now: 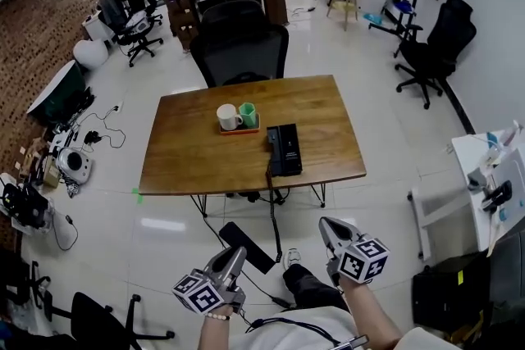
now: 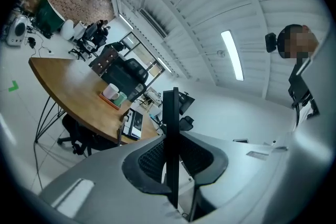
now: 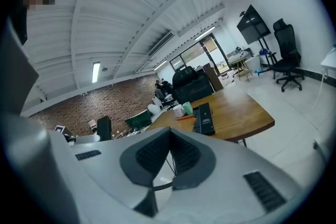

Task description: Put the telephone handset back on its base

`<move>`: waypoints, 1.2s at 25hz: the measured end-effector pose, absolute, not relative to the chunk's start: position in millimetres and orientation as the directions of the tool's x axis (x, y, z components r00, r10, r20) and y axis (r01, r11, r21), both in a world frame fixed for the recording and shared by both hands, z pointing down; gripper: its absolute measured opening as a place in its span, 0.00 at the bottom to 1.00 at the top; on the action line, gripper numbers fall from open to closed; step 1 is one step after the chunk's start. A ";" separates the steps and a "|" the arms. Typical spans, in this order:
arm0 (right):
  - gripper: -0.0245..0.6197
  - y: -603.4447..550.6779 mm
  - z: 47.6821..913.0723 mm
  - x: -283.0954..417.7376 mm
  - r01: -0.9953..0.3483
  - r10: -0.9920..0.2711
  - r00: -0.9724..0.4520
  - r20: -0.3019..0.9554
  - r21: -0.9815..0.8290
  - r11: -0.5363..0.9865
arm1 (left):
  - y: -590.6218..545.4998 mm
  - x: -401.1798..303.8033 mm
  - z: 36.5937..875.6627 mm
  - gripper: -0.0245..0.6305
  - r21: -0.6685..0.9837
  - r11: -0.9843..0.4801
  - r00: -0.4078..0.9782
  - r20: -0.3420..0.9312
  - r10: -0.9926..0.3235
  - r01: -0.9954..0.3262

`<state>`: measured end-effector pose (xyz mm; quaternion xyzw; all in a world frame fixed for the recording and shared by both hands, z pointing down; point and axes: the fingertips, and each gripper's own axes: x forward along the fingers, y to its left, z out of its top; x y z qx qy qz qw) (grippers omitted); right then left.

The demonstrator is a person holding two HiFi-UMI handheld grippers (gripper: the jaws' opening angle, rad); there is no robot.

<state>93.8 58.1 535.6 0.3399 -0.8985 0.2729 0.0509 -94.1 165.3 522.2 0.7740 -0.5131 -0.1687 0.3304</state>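
Note:
The black telephone base (image 1: 285, 150) lies on the wooden table (image 1: 189, 143), near its front edge and right of centre. It also shows in the left gripper view as the base (image 2: 132, 123) and in the right gripper view as the base (image 3: 203, 118). The black handset (image 1: 248, 248) hangs well below and in front of the table, above the floor. My left gripper (image 1: 236, 253) is shut on the handset, which stands edge-on as a thin slab (image 2: 170, 134) between the jaws. Its cord (image 1: 274, 217) runs up to the base. My right gripper (image 1: 329, 230) sits to the right, shut with nothing in it (image 3: 169, 132).
A tray with a white mug (image 1: 228, 117) and a green mug (image 1: 248, 114) stands just left of the base. A black office chair (image 1: 242, 49) is behind the table and another chair (image 1: 435, 53) at the right. A white table (image 1: 492, 176) stands at the right, with gear and cables (image 1: 66, 164) on the floor at the left.

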 end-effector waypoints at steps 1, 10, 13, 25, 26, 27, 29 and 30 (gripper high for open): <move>0.04 46.5 537.7 93.3 -0.641 -0.587 -0.761 0.276 -0.461 0.614 | 152.8 -97.6 520.9 0.14 0.683 -0.256 0.420 0.083 -0.904 -0.685; 0.04 -33.3 550.1 87.9 -0.659 -0.613 -0.739 0.279 -0.490 0.571 | 52.2 -117.1 526.3 0.14 0.696 -0.286 0.498 0.117 -0.859 -0.658; 0.04 -50.8 549.2 78.1 -0.650 -0.590 -0.752 0.296 -0.481 0.588 | 27.6 -116.4 531.8 0.14 0.699 -0.303 0.532 0.130 -0.837 -0.647; 0.04 -91.4 546.3 54.3 -0.646 -0.551 -0.763 0.338 -0.450 0.617 | -26.7 -112.0 547.0 0.14 0.711 -0.378 0.644 0.137 -0.753 -0.593; 0.04 -94.5 546.3 53.8 -0.648 -0.554 -0.760 0.339 -0.449 0.615 | -29.9 -112.8 548.7 0.14 0.716 -0.377 0.647 0.136 -0.750 -0.588; 0.04 -97.3 546.2 52.9 -0.651 -0.556 -0.758 0.340 -0.449 0.612 | -33.0 -113.5 550.5 0.14 0.720 -0.378 0.652 0.135 -0.746 -0.582; 0.04 -102.8 546.3 51.9 -0.657 -0.563 -0.752 0.342 -0.446 0.607 | -40.0 -113.4 556.2 0.14 0.727 -0.384 0.668 0.136 -0.732 -0.569; 0.04 -106.3 546.6 51.8 -0.662 -0.568 -0.748 0.343 -0.445 0.603 | -45.1 -113.1 560.4 0.14 0.729 -0.390 0.680 0.139 -0.720 -0.562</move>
